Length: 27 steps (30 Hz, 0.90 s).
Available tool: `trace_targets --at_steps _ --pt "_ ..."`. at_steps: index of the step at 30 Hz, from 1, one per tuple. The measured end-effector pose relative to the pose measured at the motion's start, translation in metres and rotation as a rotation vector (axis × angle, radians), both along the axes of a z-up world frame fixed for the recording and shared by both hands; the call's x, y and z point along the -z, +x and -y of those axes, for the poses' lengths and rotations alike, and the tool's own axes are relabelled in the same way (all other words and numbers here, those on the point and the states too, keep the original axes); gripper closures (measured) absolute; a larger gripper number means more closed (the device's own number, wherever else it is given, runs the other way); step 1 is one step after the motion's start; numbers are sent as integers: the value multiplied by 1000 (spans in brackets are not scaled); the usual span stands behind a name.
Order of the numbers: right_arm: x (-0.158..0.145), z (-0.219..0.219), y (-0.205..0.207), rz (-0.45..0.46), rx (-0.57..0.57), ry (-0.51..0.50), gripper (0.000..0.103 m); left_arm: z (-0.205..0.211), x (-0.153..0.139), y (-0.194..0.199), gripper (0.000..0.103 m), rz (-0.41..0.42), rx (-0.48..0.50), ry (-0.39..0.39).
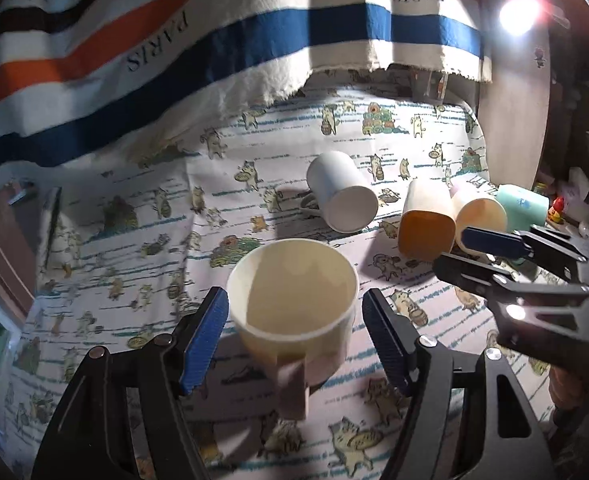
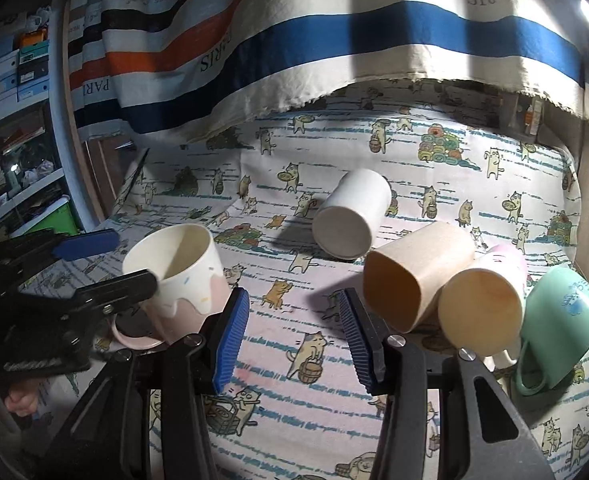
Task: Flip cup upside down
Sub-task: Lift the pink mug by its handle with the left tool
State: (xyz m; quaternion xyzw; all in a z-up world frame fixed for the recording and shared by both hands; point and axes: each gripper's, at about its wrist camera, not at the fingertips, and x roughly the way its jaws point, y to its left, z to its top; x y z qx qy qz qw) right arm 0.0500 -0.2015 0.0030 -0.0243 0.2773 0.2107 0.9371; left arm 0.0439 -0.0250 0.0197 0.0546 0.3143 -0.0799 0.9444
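Left gripper (image 1: 294, 336) jaws apart, blue pads on both sides of cream cup (image 1: 294, 300), small gap each side, no clear contact. Cup upright, mouth up, handle toward camera, on cat-print cloth (image 1: 134, 240). Right gripper (image 2: 294, 340) jaws apart, nothing between, only cloth under. Cup left of it. Further: white cup (image 1: 342, 196) lying on side; orange cup (image 2: 414, 276), beige cup (image 2: 482, 312), green mug (image 2: 562, 320) tipped together at right.
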Motion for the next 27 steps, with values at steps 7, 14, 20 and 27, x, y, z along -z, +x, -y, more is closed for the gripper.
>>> trace_targets --at_steps 7,14,20,27 --pt "-3 11 5 9 28 -14 54 -1 5 26 34 -75 12 -73" --pt "0 12 7 4 27 -15 54 -20 3 30 37 -113 -7 -173" --pt "0 -3 4 0 -30 -11 47 -33 2 25 37 -104 -44 -172" --pt "4 -32 -1 12 -98 -71 33 -36 -10 5 19 -10 -52 -129"
